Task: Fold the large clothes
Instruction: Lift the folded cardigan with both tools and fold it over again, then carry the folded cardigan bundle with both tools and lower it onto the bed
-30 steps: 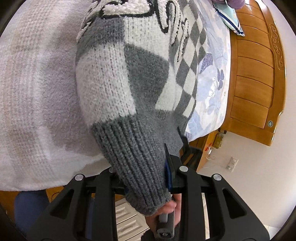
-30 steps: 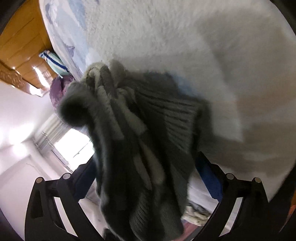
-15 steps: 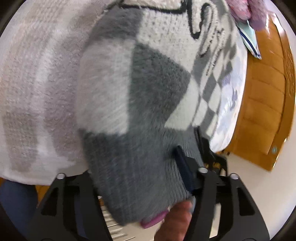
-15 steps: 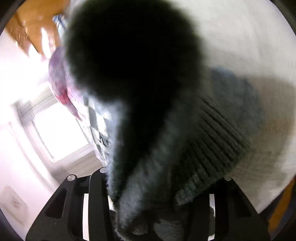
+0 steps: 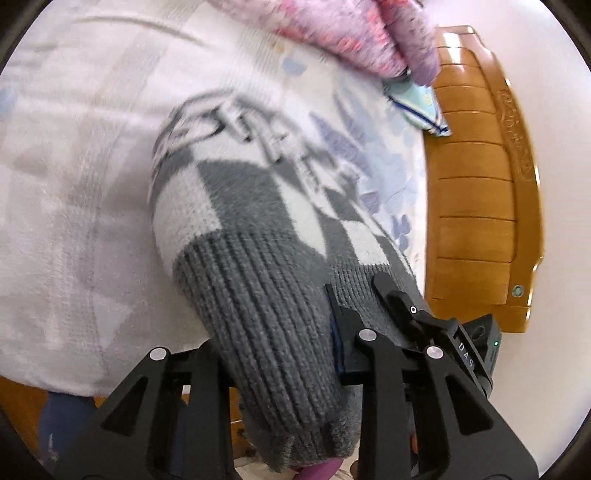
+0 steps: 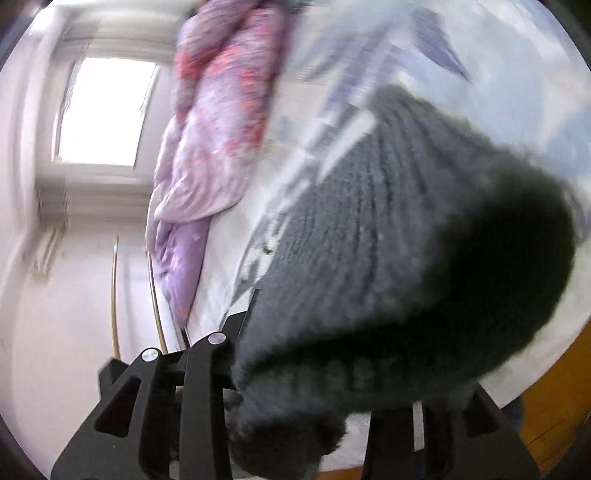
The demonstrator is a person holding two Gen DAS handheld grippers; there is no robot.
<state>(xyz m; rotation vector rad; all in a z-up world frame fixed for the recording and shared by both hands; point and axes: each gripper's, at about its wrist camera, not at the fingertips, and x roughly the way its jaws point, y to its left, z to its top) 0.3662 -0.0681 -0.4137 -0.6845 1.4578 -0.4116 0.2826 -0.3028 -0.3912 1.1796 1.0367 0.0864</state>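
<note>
- A white fleece blanket (image 5: 74,177) covers the bed ahead and left of the left gripper.
- A pink-purple quilt (image 5: 332,29) lies bunched far ahead.
- A wooden footboard (image 5: 476,206) stands to its right.
- A bright window (image 6: 103,110) is up left of the right gripper.

Sweater (image 6: 388,258) blurred, its dark cuff over right tongs (image 6: 325,354).

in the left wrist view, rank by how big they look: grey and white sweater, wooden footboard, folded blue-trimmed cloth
1. grey and white sweater, though nearness to the camera inflates it
2. wooden footboard
3. folded blue-trimmed cloth
</note>
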